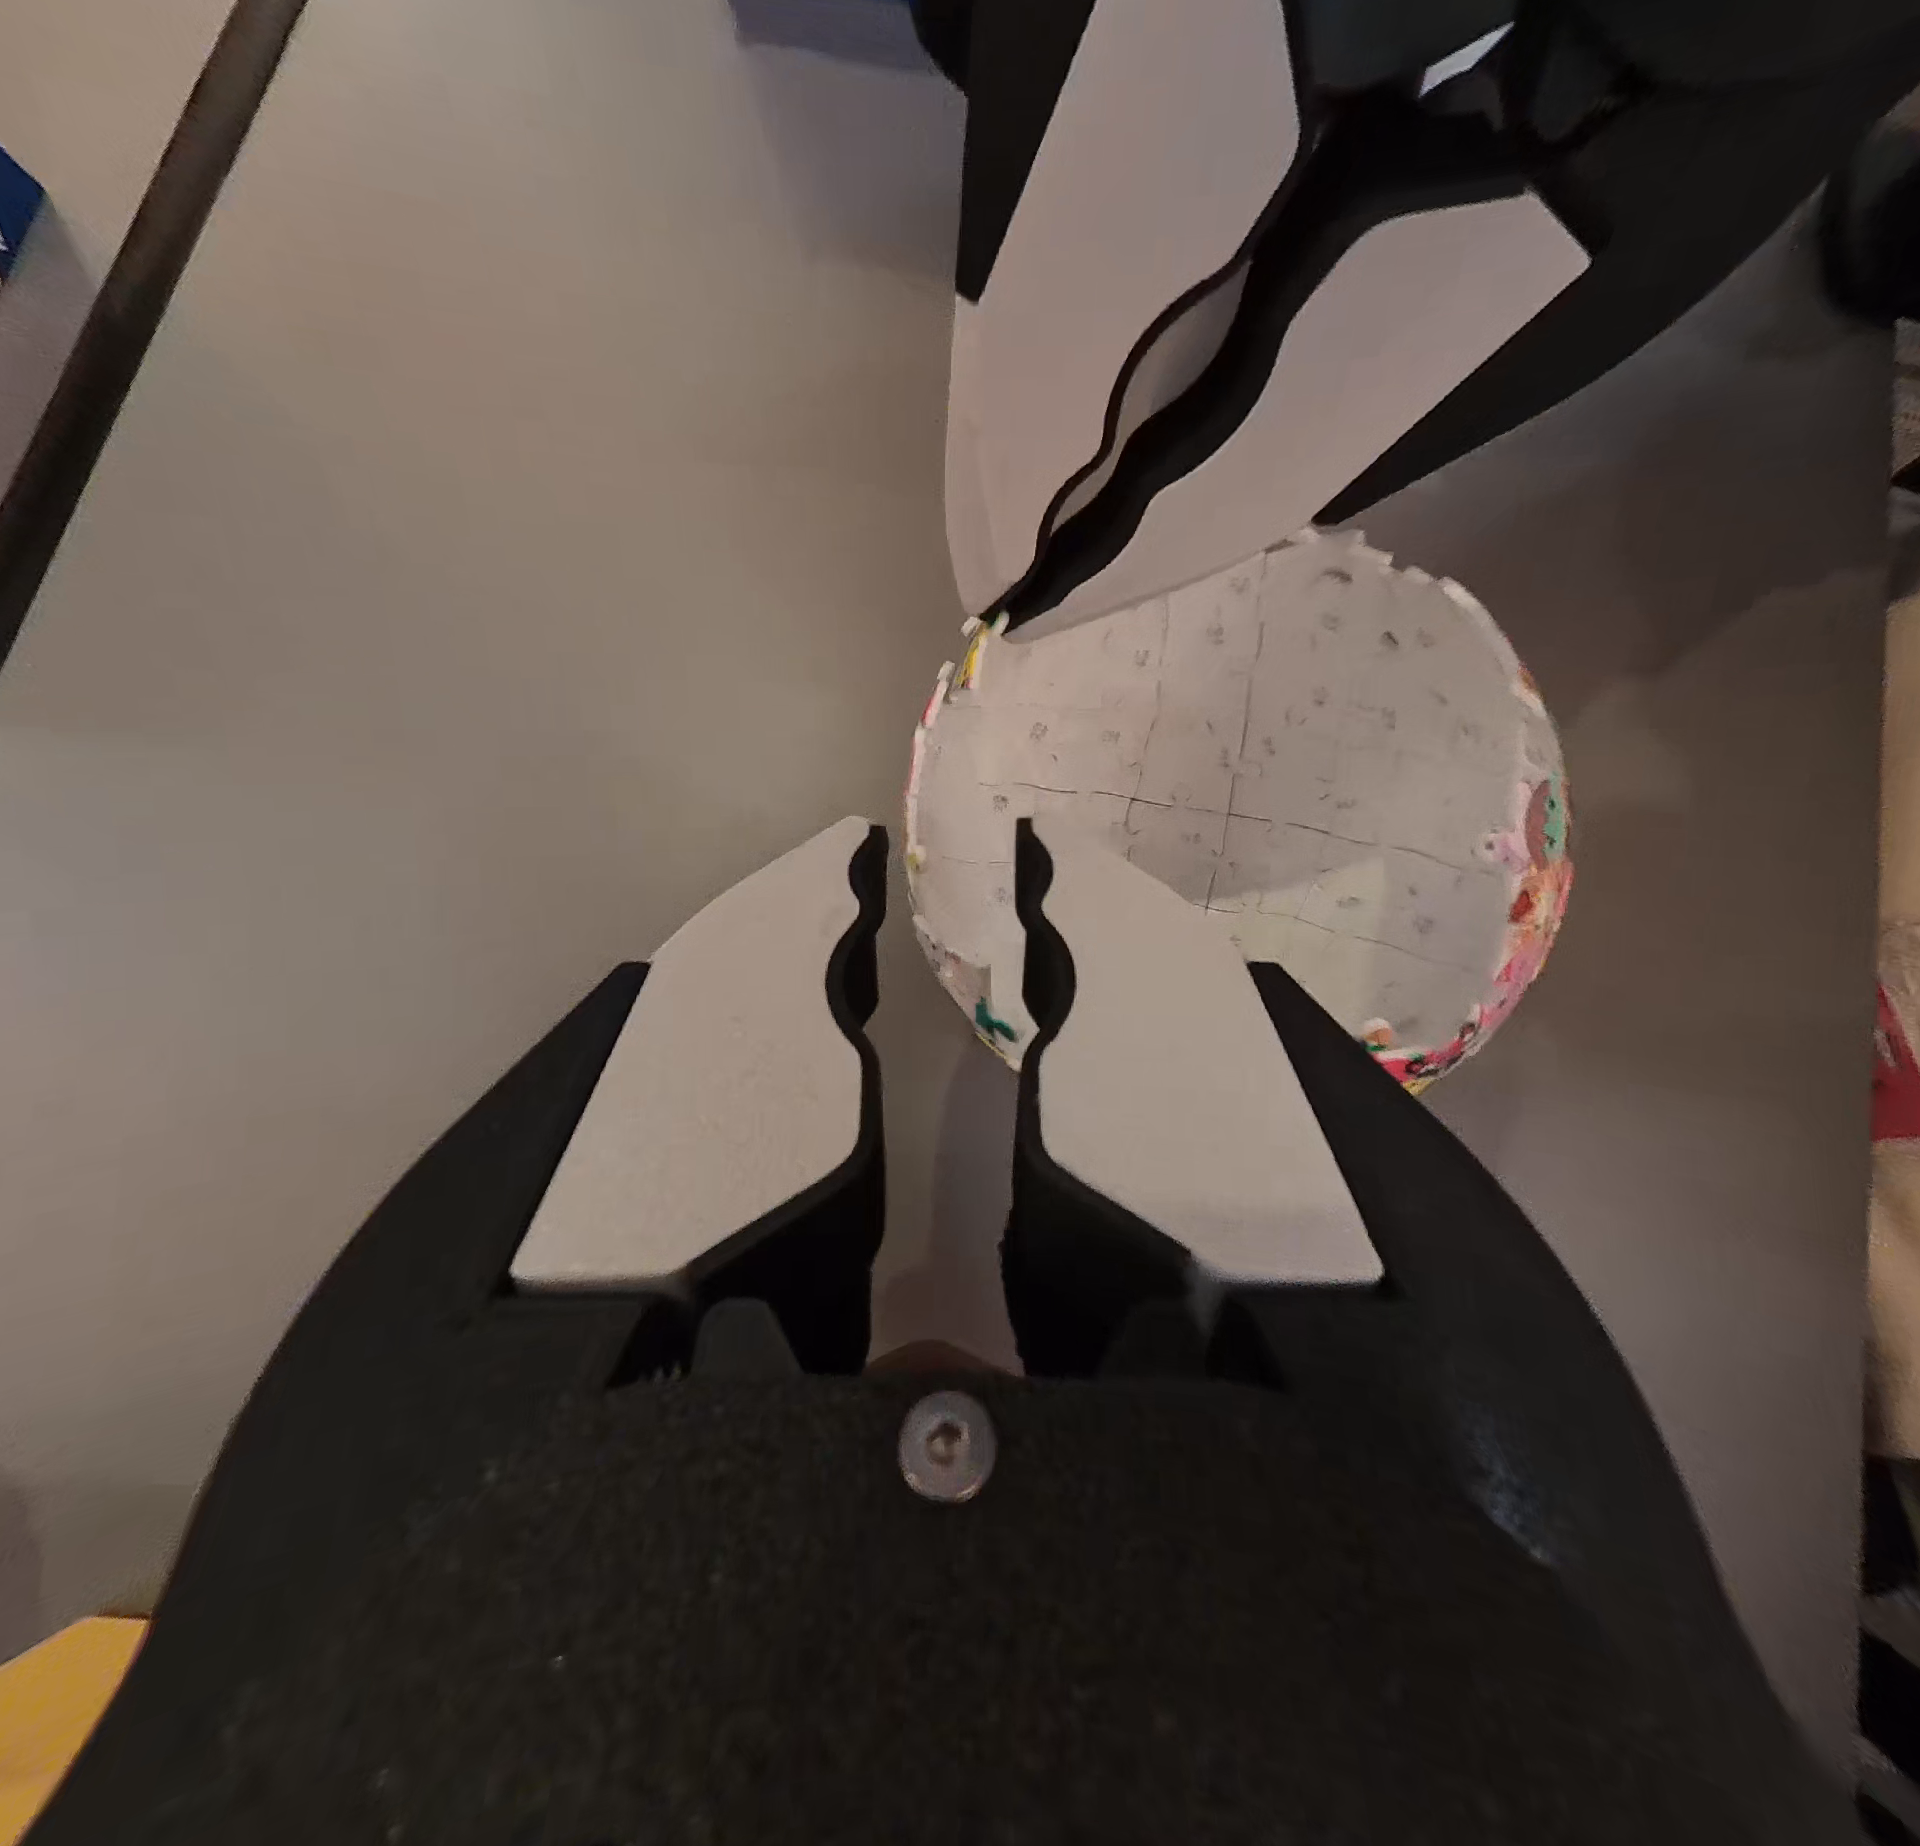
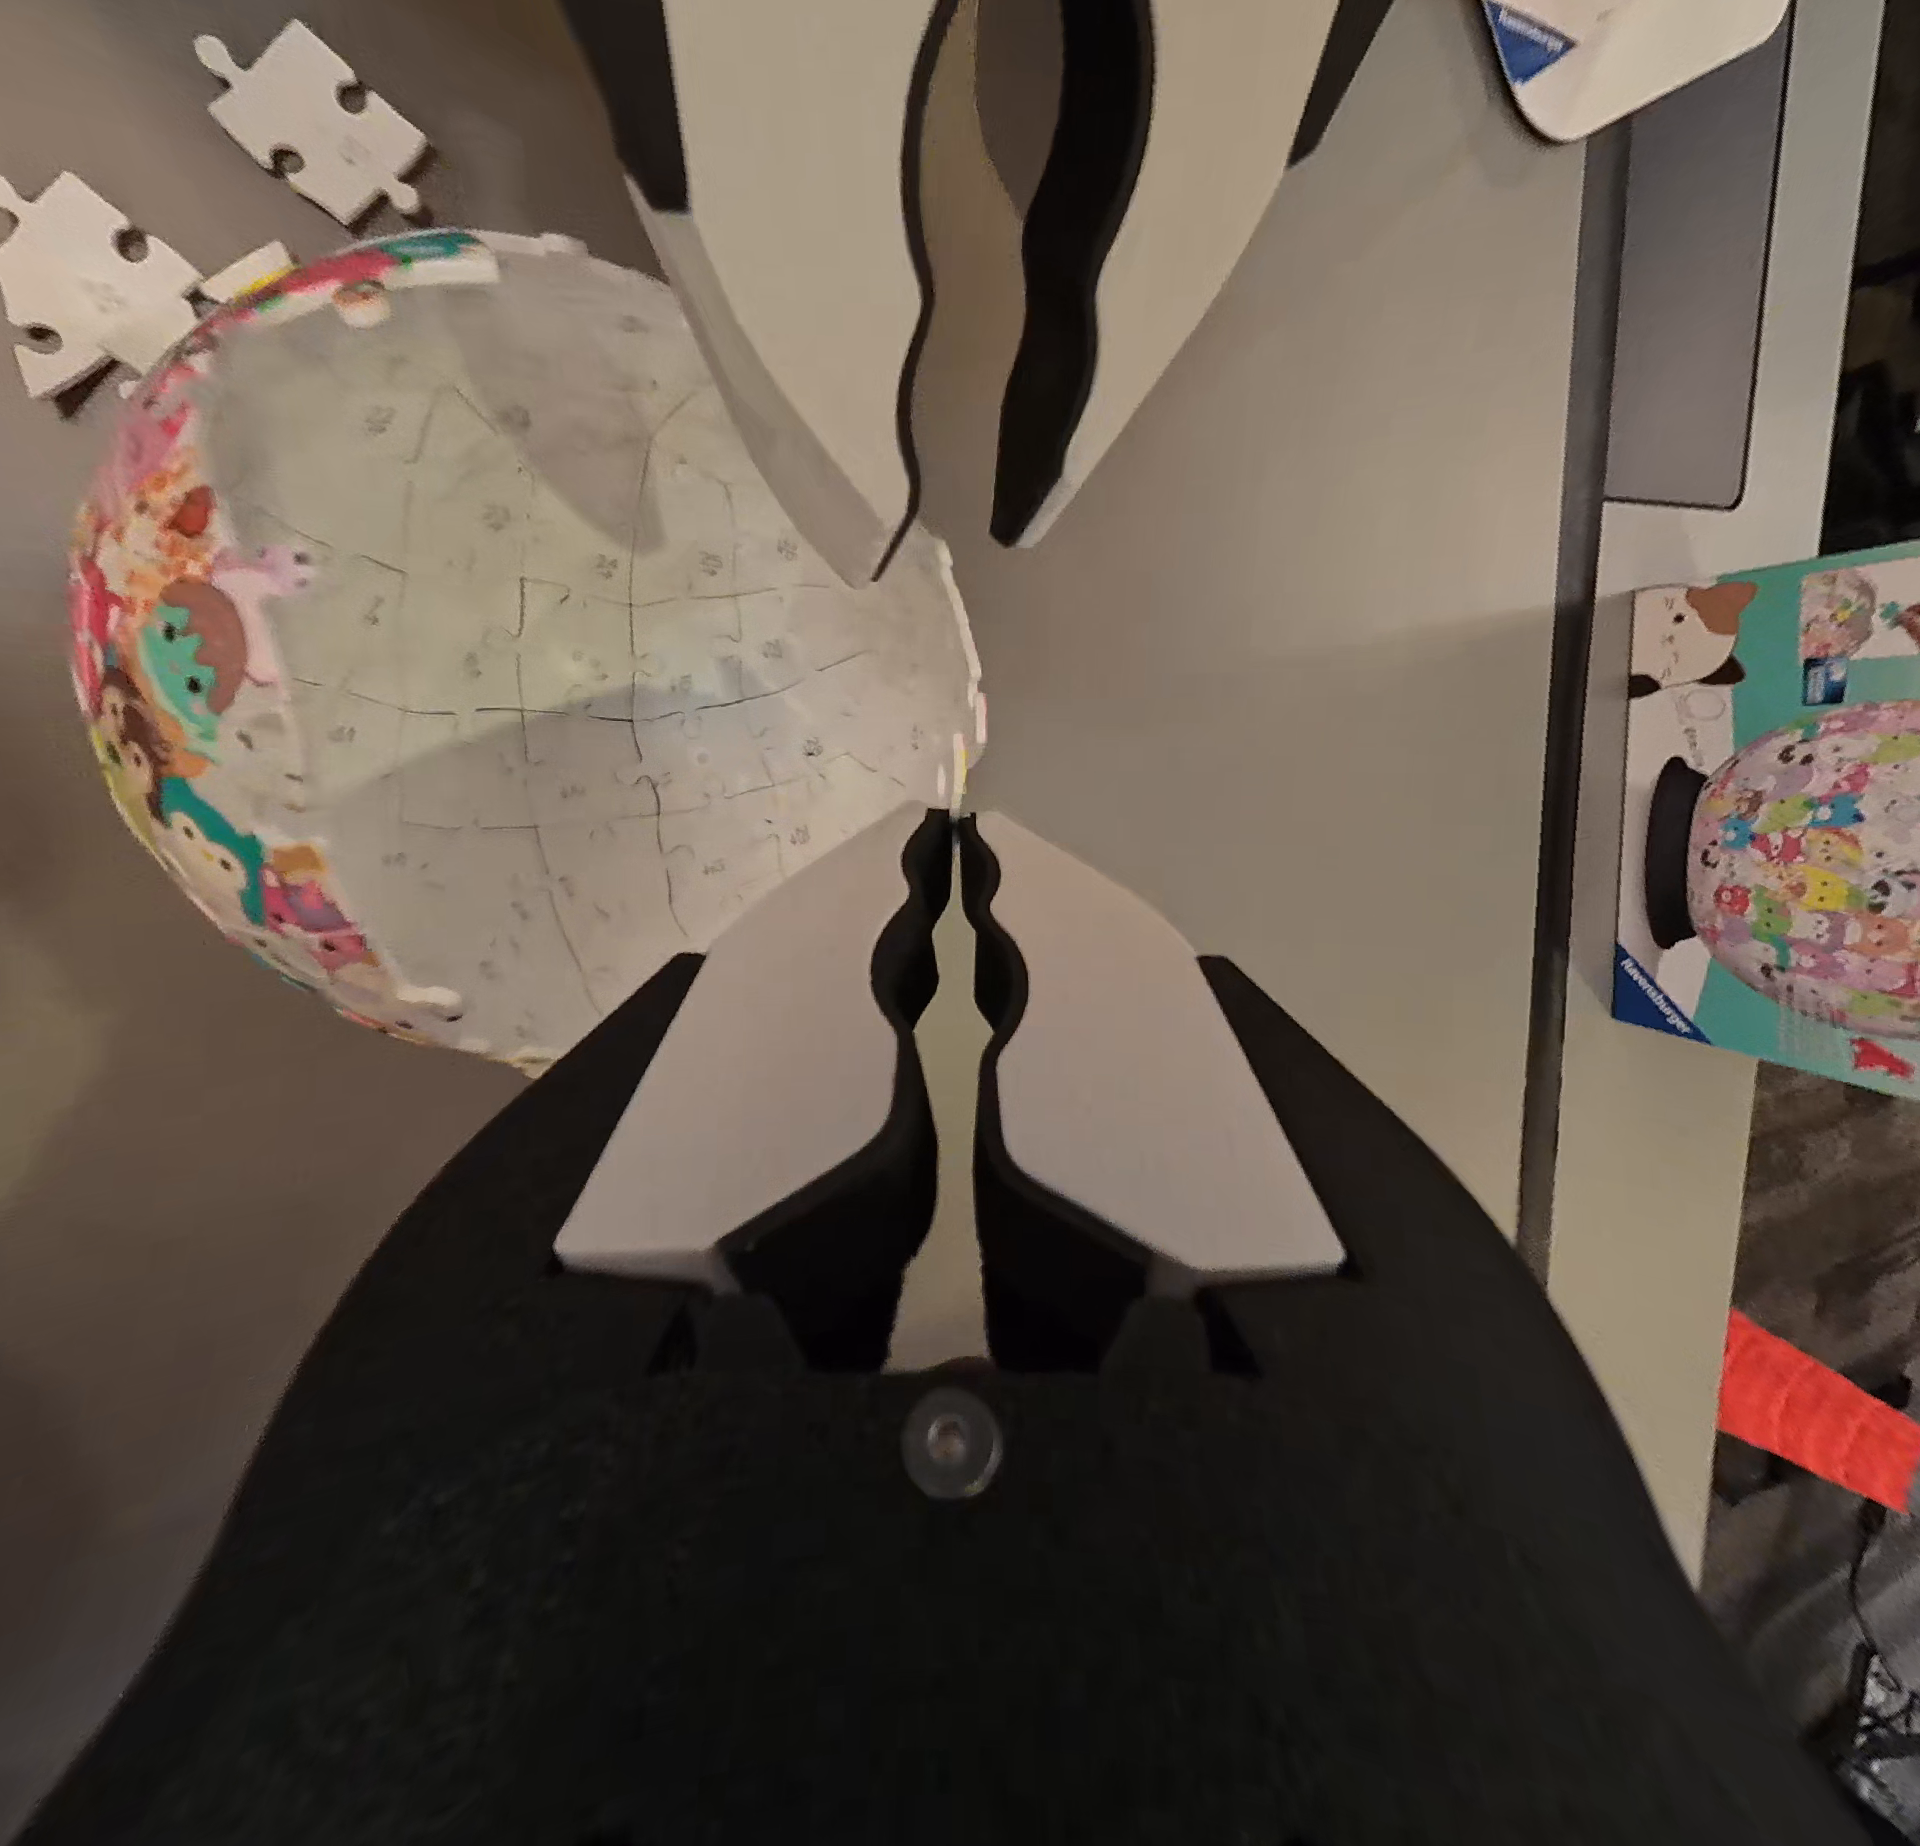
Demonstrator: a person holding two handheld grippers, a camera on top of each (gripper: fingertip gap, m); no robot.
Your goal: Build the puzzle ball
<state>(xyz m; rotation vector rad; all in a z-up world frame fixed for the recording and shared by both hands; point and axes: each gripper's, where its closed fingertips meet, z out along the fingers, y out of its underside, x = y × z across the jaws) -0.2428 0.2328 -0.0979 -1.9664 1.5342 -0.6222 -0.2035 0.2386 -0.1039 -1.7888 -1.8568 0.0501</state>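
My right gripper [image 2: 954, 828] has its fingers pinched nearly together on the rim of the half-built puzzle ball [image 2: 540, 653], w/ only a thin edge of the shell between the tips. In the left wrist view the same gripper [image 1: 1003, 620] comes in from the top right and its tips meet at the ball's [image 1: 1299, 809] upper-left edge, right where a small tab sticks out. My left gripper [image 1: 951, 840] has its fingers parted w/ a clear gap and nothing between them; it sits just beside the ball's left edge, and its right finger overlaps the shell in the pic, but I can't tell if it's touching. From the right wrist view the left gripper [image 2: 940, 549] points down from the top, and one tip seems to meet the ball's rim while the other hangs clear of it. The ball is an open shell on the grey table [image 1: 468, 653]: white inside w/ seams btwn pieces, bright cartoon print on the outside. Two loose white puzzle pieces [image 2: 317, 123] lie on the table past the ball, near its top-left side. The puzzle box [image 2: 1787, 809] lies off to the right, well apart from the ball. A white card w/ a blue corner [image 2: 1621, 20] lies at the top right.
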